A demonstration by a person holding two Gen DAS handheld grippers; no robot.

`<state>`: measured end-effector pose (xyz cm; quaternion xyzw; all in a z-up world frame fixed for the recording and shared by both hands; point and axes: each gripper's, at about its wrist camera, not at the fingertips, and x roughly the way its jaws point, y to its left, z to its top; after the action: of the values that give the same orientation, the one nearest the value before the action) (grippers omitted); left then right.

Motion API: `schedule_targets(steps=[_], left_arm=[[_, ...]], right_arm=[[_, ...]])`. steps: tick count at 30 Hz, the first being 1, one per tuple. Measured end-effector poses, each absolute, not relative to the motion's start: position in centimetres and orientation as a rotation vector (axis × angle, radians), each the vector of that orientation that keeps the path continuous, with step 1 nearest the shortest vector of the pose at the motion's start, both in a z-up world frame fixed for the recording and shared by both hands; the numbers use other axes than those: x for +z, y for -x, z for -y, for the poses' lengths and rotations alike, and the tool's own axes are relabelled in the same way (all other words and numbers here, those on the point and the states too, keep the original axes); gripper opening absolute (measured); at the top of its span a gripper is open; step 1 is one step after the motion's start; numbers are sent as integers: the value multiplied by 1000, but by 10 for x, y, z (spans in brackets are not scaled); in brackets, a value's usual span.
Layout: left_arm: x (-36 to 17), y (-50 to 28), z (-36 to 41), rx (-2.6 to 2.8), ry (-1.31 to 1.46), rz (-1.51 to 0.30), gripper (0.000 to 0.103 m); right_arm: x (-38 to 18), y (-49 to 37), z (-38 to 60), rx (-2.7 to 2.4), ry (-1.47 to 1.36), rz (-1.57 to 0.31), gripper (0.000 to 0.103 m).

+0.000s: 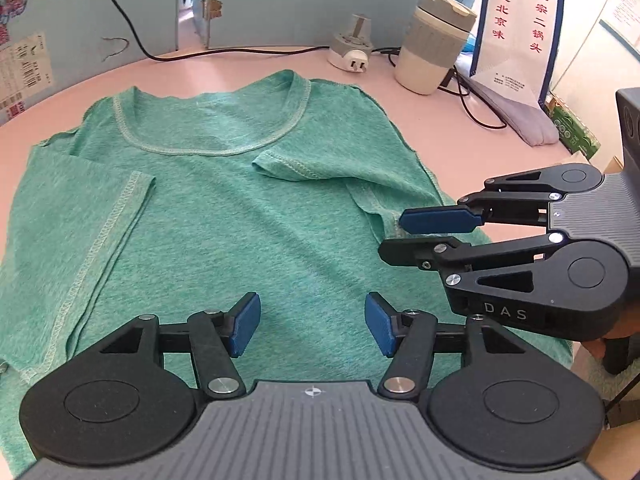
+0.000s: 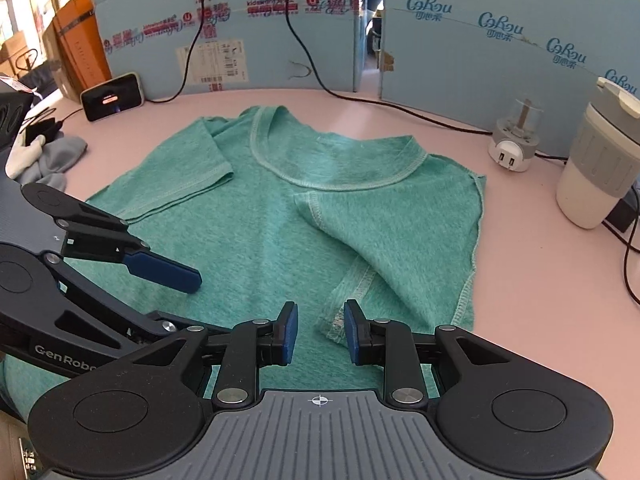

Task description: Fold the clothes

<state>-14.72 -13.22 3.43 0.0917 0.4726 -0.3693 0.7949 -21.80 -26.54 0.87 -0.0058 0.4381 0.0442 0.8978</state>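
A green T-shirt (image 1: 224,216) lies flat on the pink table (image 1: 460,128), collar at the far side, both sleeves folded in over the body. It also shows in the right wrist view (image 2: 280,216). My left gripper (image 1: 312,326) is open and empty, just above the shirt's lower middle. My right gripper (image 2: 320,330) is open with a narrower gap and holds nothing; it hovers at the hem of the folded right sleeve (image 2: 344,304). In the left wrist view the right gripper (image 1: 416,236) reaches in from the right over the shirt's right edge.
A white-and-grey lidded cup (image 1: 432,44), a plug adapter (image 1: 354,46) and black cables (image 1: 240,51) stand behind the shirt. A paper bag (image 1: 516,32) and grey cloth (image 1: 520,116) are at far right. A phone (image 2: 113,96) and grey socks (image 2: 56,156) lie at the left. Blue cardboard walls (image 2: 460,40) ring the table.
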Motion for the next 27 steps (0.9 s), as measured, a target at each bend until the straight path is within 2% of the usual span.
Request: schedule_targets(steps=[8,10,12,14,18,23,27], left_arm=[[34,146,101,-660,-138,-1034,63],[34,146,94,-637,-120,-1035,63],[35,146,88,-624,-111,-1027,63],[36,144,82,-619,-103,-1024,63],[36,137,71,-640,-112,-1036,64],[36,137,55,-639,-119,-1043,66],[39,141,33,-610,-102,-1035,72]], right_arm=[[-7,215,267,95,74,-931,26],[-7,216,268,92,70,-926,22],[-5,217,269,89,73,-915,10],[1,222,269,95,84,-884,4],[22,239,263,93,78,-853,4],[19,260,250,62,55,-904,4],[6,262,242,37,16,-969,11]])
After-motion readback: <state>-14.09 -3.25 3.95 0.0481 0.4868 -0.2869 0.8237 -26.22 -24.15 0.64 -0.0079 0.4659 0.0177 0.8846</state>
